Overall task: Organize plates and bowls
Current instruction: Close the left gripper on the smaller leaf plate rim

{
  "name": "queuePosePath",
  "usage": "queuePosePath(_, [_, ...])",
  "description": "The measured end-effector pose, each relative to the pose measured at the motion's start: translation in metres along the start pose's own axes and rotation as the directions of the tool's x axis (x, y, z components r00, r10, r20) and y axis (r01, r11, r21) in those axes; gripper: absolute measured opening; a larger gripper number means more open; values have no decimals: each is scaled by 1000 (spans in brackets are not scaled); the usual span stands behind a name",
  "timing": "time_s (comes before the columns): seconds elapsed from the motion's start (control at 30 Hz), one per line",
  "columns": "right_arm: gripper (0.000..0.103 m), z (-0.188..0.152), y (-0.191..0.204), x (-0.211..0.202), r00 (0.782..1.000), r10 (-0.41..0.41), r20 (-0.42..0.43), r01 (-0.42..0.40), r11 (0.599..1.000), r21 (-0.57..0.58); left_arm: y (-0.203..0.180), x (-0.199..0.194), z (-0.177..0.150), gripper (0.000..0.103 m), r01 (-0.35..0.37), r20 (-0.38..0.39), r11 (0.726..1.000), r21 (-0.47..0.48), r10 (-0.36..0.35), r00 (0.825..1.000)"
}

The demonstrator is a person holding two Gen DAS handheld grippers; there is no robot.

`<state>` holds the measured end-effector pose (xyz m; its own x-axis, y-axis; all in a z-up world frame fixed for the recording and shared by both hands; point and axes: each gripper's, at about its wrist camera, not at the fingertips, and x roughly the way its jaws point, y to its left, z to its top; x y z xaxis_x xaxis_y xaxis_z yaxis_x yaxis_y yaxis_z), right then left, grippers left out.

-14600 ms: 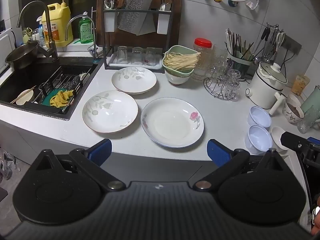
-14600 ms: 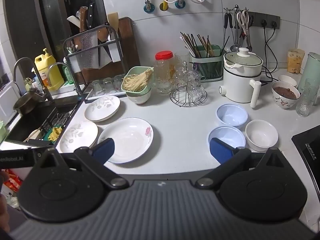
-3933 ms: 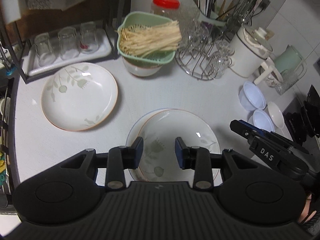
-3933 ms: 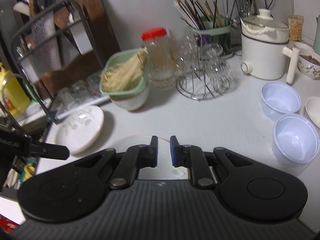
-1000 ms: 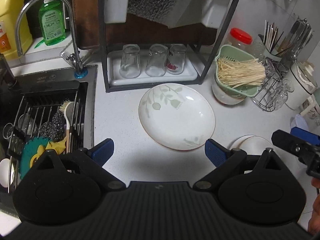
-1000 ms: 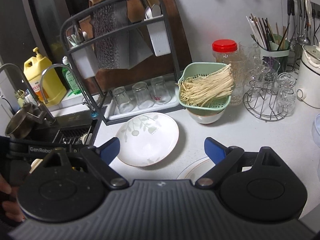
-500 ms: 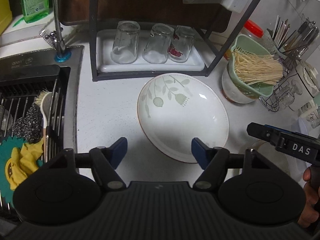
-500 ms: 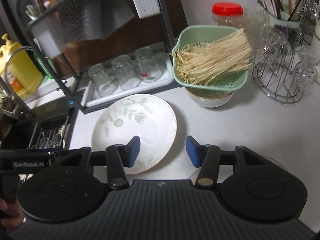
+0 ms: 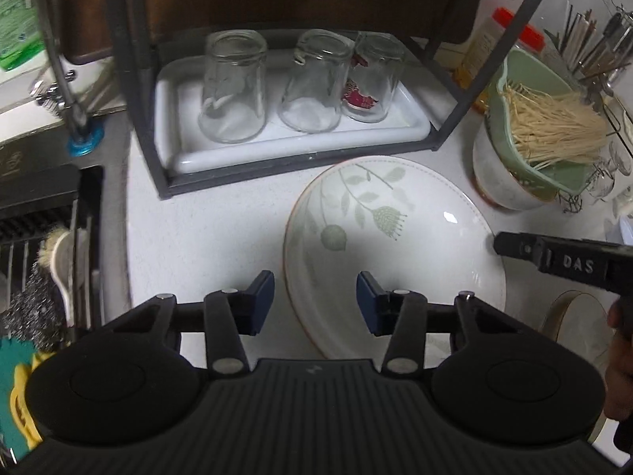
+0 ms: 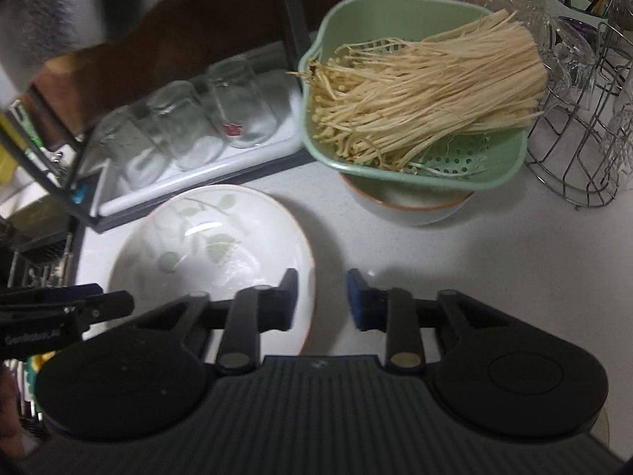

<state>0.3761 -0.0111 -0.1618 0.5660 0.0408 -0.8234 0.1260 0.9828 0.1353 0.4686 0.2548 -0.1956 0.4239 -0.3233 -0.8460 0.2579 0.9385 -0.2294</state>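
Observation:
A white plate with a green leaf pattern (image 9: 395, 245) lies on the white counter; it also shows in the right wrist view (image 10: 205, 245). My left gripper (image 9: 314, 297) is open, its jaws straddling the plate's near left rim. My right gripper (image 10: 321, 297) is open, its jaws straddling the plate's right rim. The right gripper's finger (image 9: 554, 259) shows at the plate's right edge in the left wrist view. The left gripper's finger (image 10: 67, 308) shows at the plate's left edge. The rim of the stacked plates (image 9: 569, 316) shows at the right.
A black rack with a white tray of three upturned glasses (image 9: 292, 87) stands behind the plate. A green colander of enoki mushrooms (image 10: 419, 91) sits on a bowl to the right. A wire glass holder (image 10: 581, 130) is further right. The sink (image 9: 43, 245) lies left.
Both grippers have moved in and down to the leaf plate and their jaws have narrowed around its opposite rims. The plate has not moved.

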Motion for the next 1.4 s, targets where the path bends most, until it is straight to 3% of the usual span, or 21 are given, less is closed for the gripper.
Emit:
queuePosePath(0.23, [19, 6, -1, 21, 999, 18, -28, -19, 1000, -5, -3, 12, 3, 42, -19, 7, 999, 38, 19, 1000])
queuePosePath(0.43, [18, 6, 3, 31, 997, 60, -46, -61, 998, -30, -2, 20, 5, 41, -19, -10, 999, 40, 20, 1000])
queuePosePath(0.63, [19, 11, -5, 27, 989, 131, -64, -134, 990, -33, 7, 14, 2, 41, 35, -38, 998, -51, -37, 999])
queuePosePath(0.77, [19, 12, -8, 19, 986, 154, -59, -158, 985, -65, 12, 5, -4, 41, 80, -21, 989, -127, -83, 996])
queuePosePath(1.1, [19, 4, -29, -20, 976, 215, -44, -216, 976, -18, 4, -32, -27, 41, 161, -29, 958, -239, -172, 985])
queuePosePath(1.4, [19, -4, -37, -65, 972, 235, -21, -235, 972, 11, -13, -69, -41, 41, 190, -23, 952, -239, -201, 979])
